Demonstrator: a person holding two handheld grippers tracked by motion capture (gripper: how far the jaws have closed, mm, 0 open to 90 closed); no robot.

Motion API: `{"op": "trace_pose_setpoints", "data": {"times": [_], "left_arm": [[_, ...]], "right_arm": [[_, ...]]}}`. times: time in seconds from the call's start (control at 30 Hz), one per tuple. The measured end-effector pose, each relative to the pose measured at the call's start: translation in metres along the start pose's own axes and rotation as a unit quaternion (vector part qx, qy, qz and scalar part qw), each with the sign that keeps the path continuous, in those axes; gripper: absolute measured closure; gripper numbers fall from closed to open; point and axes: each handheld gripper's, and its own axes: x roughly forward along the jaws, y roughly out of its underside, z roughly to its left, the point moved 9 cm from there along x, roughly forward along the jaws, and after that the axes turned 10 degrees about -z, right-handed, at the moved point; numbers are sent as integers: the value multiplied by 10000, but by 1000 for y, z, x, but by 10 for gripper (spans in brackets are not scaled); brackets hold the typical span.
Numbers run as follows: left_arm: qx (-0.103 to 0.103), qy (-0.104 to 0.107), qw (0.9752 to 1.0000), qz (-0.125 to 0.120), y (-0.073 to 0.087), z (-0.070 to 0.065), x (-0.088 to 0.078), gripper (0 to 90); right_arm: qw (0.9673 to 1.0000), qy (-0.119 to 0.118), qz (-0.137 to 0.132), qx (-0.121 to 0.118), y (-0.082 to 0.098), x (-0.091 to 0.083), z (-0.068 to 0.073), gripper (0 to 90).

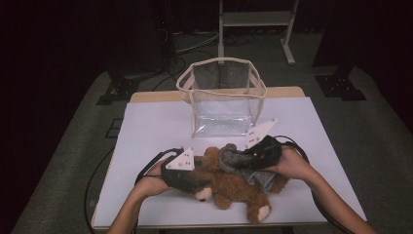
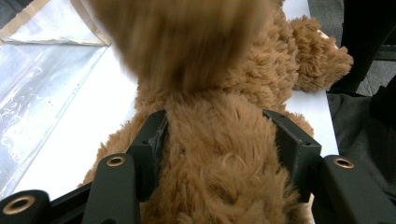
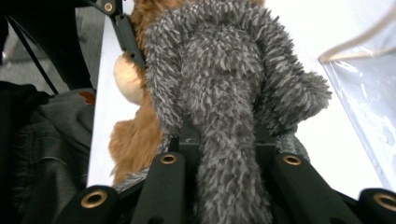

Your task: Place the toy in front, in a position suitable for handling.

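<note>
**Gripping two plush toys at the near edge**

Lying on the white surface (image 1: 156, 126), toward its near edge and roughly at centre, is a brown teddy bear (image 1: 238, 190), with a grey plush toy (image 1: 234, 158) draped over its far side. The person's left hand (image 1: 151, 183) holds the left gripper (image 1: 197, 184) at the bear's left side. In the left gripper view, the two black jaws stand partly apart with the bear's brown fur (image 2: 219, 163) packed between them and pressed against both inner faces, so they are clamped on the bear. The person's right hand (image 1: 290, 163) holds the right gripper (image 1: 248, 158) at the right of the pile, pointing left. In the right gripper view, its jaws are closed narrowly on a strip of the grey toy's shaggy fur (image 3: 224, 140), which rises from between them and spreads out beyond; the bear's brown body and pale paw lie behind it to the left.

Farther back on the surface, behind the toys and well apart from them, stands a clear plastic bag (image 1: 221, 105) with a beige trimmed rim, upright and open at the top. Black cables trail from both grippers toward the near edge. Beyond the far end of the surface, the legs of a white frame (image 1: 255, 24) stand on the dark floor.
</note>
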Motion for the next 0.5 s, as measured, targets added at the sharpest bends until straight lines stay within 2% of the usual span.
{"op": "trace_pose_setpoints", "data": {"times": [0.17, 0.3, 0.4, 0.5], "left_arm": [[-7, -3, 10000, 1, -1, 0, 0, 445], [10, 2, 10000, 21, -1, 0, 0, 443], [20, 11, 10000, 26, -2, 1, 0, 442], [39, 12, 10000, 42, -2, 1, 0, 442]], "right_arm": [[9993, 279, -151, 212, 25, -30, 3, 724], [9973, 427, -286, 519, 51, -50, 8, 723], [9956, 478, -364, 719, 66, -61, 12, 723], [9948, 575, -328, 769, 72, -68, 10, 722]]}}
